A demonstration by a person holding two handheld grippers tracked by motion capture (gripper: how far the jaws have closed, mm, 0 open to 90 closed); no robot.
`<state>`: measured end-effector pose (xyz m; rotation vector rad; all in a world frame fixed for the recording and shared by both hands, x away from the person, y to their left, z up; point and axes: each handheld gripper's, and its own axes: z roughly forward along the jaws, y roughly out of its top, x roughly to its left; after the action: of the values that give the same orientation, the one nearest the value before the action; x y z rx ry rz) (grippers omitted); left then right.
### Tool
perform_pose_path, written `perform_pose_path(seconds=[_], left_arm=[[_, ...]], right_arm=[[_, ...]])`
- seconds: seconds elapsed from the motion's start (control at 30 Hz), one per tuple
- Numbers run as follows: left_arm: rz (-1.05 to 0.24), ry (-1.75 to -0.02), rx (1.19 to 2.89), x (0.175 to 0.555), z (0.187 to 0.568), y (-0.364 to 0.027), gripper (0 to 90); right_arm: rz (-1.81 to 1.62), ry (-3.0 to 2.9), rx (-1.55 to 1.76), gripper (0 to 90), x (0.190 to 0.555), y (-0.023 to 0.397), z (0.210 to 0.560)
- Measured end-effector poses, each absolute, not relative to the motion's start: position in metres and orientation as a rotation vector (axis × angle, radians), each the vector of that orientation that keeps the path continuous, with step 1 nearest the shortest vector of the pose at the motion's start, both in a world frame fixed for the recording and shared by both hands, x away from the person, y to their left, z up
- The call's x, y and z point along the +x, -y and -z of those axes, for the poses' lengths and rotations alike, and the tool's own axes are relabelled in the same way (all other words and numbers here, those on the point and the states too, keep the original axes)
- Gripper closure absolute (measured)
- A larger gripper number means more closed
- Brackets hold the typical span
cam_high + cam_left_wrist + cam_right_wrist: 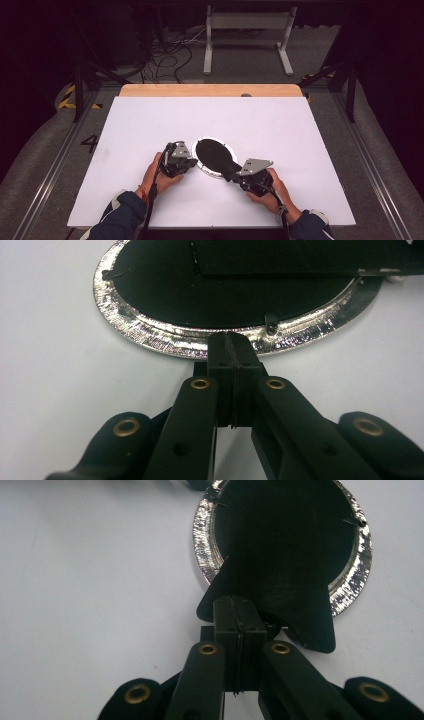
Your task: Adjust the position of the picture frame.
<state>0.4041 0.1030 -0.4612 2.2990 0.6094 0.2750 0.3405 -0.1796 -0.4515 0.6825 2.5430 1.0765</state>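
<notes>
Silver rim, black centre: an oval dish (214, 156) lies flat on the white tabletop (280, 130), a little toward the person's side of the middle. From above, both hands sit close in on it, one on each flank. The left tongs (189, 156) come in at the dish's left edge, and the left gripper view puts their tips (231, 347) right at the shiny rim (150, 335), jaws pressed flat together with no gap between them. Whether they pinch the very lip of the rim or just sit over it, I cannot tell from this angle.

Over on the other side, the right tongs (231, 172) are clenched as well. The right gripper view has them (240, 611) pressed together at the edge of a black flap (280, 600) that spreads out from the dark middle and hangs over the rim (205, 535) toward the camera. The flap looks caught between the pads, though the contact itself is dark and hard to read.

High view again: the left hand (162, 176) and the right hand (270, 192) wrap the gripper bodies, dark blue sleeves coming in from the bottom edge. A bare wooden strip (210, 90) runs along the tabletop's far side.
</notes>
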Motion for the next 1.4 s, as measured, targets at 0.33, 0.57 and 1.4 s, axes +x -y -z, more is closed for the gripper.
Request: perform_pose_path(seconds=[0.33, 0.57, 1.4], left_arm=[[-0.159, -0.538, 2.283, 0.384, 0.459, -0.103, 89.4], [-0.18, -0.501, 2.297, 0.377, 0.463, -0.089, 87.4], [-0.232, -0.518, 2.277, 0.389, 0.465, -0.086, 89.3]], right_arm=[[-1.119, -2.396, 0.647, 90.0, 0.339, 0.198, 0.433], [-1.047, -2.356, 0.816, 90.0, 0.363, 0.223, 0.447], [-1.054, -2.494, 0.783, 90.0, 0.364, 0.215, 0.454]])
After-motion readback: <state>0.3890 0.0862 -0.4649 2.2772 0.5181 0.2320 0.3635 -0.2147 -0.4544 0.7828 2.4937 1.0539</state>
